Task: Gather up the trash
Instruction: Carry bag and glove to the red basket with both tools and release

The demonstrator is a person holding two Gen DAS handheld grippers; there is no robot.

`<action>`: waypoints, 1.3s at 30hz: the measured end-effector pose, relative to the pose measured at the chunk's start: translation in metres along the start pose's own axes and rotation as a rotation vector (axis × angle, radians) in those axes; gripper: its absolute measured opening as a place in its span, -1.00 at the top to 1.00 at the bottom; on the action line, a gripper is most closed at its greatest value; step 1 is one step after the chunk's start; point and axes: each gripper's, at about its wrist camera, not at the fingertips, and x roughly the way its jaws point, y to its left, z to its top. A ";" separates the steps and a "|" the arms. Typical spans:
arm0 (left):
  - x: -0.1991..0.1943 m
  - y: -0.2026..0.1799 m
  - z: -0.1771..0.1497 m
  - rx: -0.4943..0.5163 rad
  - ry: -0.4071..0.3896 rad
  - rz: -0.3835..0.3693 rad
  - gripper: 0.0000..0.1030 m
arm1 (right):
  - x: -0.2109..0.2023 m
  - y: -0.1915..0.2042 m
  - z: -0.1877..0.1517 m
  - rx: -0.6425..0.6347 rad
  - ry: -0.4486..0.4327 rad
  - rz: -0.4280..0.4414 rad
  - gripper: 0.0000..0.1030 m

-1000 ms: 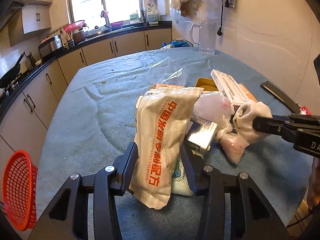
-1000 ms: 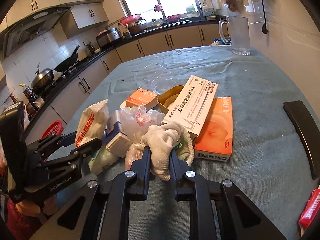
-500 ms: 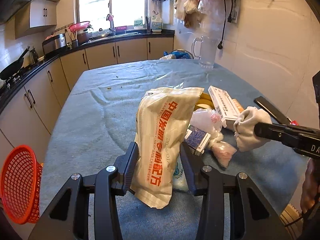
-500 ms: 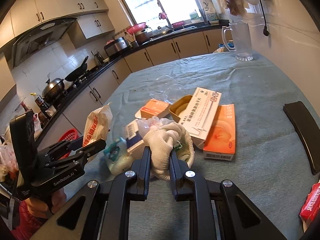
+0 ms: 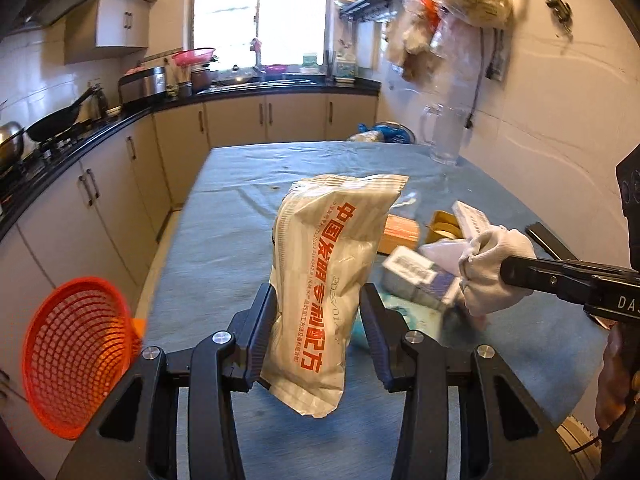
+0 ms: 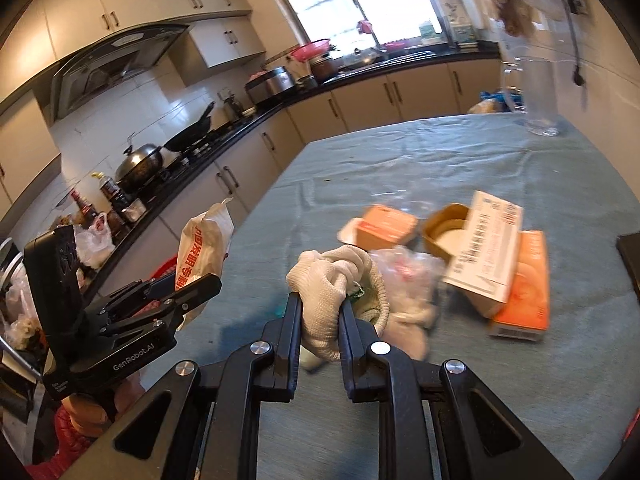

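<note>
— Where the left hand-held gripper point(image 5: 318, 330) shows its two fingers, what sits between them?

— A tall cream packet point(image 5: 332, 276) with red Chinese print, pinched at its lower half by both pads and lifted clear of the table point(image 5: 224, 240). It stands nearly upright, its crimped top leaning a little to the right.

— And the right hand-held gripper point(image 6: 320, 320)?

— Clamped tight on a bunched white knit glove point(image 6: 332, 280), also off the blue-grey cloth. In the left wrist view the same glove hangs at the tip of that gripper, just above the pile.

— What is left in the pile?

— Just beyond the glove lies a crumpled clear plastic bag point(image 6: 404, 276). Behind it an orange box point(image 6: 386, 226) sits beside a shallow gold tin point(image 6: 446, 232). A white medicine carton point(image 6: 486, 252) leans across the tin's right side and over a flat orange carton point(image 6: 526, 284). All of it is grouped toward the right side of the table, blurred in both views.

— Anything near the edges?

— A clear glass pitcher point(image 6: 538, 96) stands at the far right corner. A black flat object point(image 6: 630, 256) lies at the right edge. Off the near left edge, below table level, a red mesh basket point(image 5: 76, 352) is tipped with its mouth toward the camera.
</note>
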 end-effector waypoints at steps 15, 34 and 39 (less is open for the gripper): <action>-0.049 0.135 -0.025 -0.163 -0.020 0.214 0.18 | 0.090 0.118 0.017 -0.106 0.142 0.213 0.65; -0.028 0.237 -0.078 -0.338 0.111 0.338 0.18 | 0.219 0.217 0.010 -0.148 0.334 0.281 0.65; -0.019 0.244 -0.083 -0.356 0.126 0.337 0.17 | 0.237 0.217 0.006 -0.135 0.363 0.266 0.58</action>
